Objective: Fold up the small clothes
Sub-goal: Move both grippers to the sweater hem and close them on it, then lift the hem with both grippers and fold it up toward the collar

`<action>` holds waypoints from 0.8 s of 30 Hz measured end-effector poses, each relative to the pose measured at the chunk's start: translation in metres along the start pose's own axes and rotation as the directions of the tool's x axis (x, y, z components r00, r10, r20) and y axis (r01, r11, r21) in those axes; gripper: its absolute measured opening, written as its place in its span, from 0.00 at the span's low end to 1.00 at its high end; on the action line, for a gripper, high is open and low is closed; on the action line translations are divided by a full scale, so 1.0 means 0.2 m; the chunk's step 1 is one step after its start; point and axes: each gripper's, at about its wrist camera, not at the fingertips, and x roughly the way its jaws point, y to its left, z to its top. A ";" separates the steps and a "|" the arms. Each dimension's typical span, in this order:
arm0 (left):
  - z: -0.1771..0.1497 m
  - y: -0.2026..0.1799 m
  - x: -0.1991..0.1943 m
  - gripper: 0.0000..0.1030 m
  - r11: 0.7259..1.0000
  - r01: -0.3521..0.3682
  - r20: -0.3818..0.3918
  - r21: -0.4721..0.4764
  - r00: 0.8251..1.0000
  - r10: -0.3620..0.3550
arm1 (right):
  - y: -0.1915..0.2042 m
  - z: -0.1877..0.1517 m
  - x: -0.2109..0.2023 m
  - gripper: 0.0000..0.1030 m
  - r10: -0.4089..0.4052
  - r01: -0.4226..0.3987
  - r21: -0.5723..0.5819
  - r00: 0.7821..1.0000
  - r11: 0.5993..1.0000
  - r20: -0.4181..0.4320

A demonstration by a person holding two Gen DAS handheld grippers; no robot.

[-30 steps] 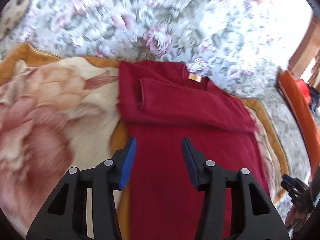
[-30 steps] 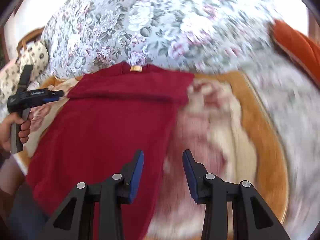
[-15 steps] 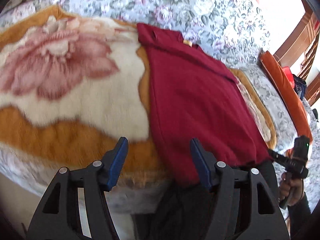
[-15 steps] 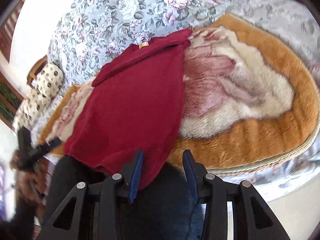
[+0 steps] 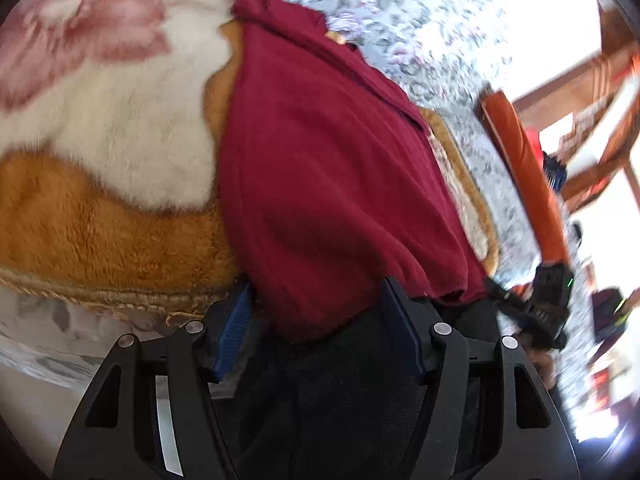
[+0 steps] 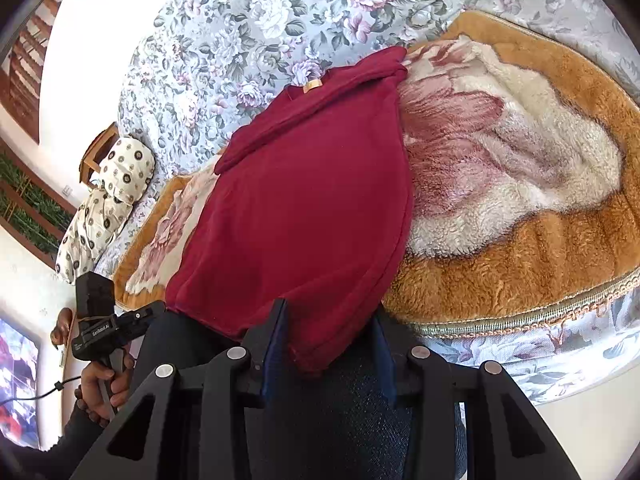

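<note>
At the near edge of the bed, the dark red knit sweater (image 5: 328, 168) lies lengthwise on the plush orange-and-cream floral blanket (image 5: 104, 216), sleeves already folded across its chest, collar toward the far side and hem hanging over the edge against the person's dark trousers (image 6: 340, 420). The left tongs (image 5: 316, 330) have just been opening; now they stand wide, straddling the left hem corner, the blue pads not pressing the cloth. The right tongs (image 6: 330, 350) hang at the right hem corner, jaws partly apart; cloth sits between them, right by the left pad, but I cannot tell whether they pinch it.

I reckon the next thing is to take both hem corners and carry them up to the collar. The risk is an uneven hold: should one pair bite only the top layer, or close on the trouser cloth behind the drooping hem, the fold would drag crooked. The fuzzy blanket could also catch the knit and pull the folded sleeves loose.
</note>
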 end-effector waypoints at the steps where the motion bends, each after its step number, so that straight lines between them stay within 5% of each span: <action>1: 0.00 0.02 0.00 0.62 0.999 0.024 0.005 -0.029 1.000 -0.024 | 0.00 0.00 0.00 0.38 -0.008 0.008 -0.002 1.000 1.000 0.000; 5: 0.00 0.06 -0.02 0.59 0.990 0.093 0.023 -0.107 0.996 -0.091 | 0.01 0.00 0.01 0.38 -0.020 0.020 -0.011 1.000 1.000 -0.001; 8: 0.00 0.08 -0.02 0.17 0.987 0.088 0.013 -0.136 0.996 -0.087 | 0.01 0.01 0.02 0.38 -0.022 0.022 -0.014 1.000 1.000 -0.001; 10: 0.00 0.09 -0.02 0.10 0.985 0.081 0.026 -0.151 0.997 -0.078 | 0.01 0.01 0.02 0.38 -0.031 0.031 -0.020 1.000 0.999 0.002; 17: -0.01 -0.03 -0.07 0.08 0.998 0.025 0.076 -0.053 0.997 -0.021 | 0.04 -0.01 -0.02 0.35 -0.049 0.051 -0.051 0.998 0.997 0.043; 24: 0.00 -0.02 -0.01 0.08 0.998 -0.008 0.048 -0.069 0.999 0.011 | 0.05 -0.01 -0.03 0.26 -0.026 0.029 -0.052 0.999 0.998 0.046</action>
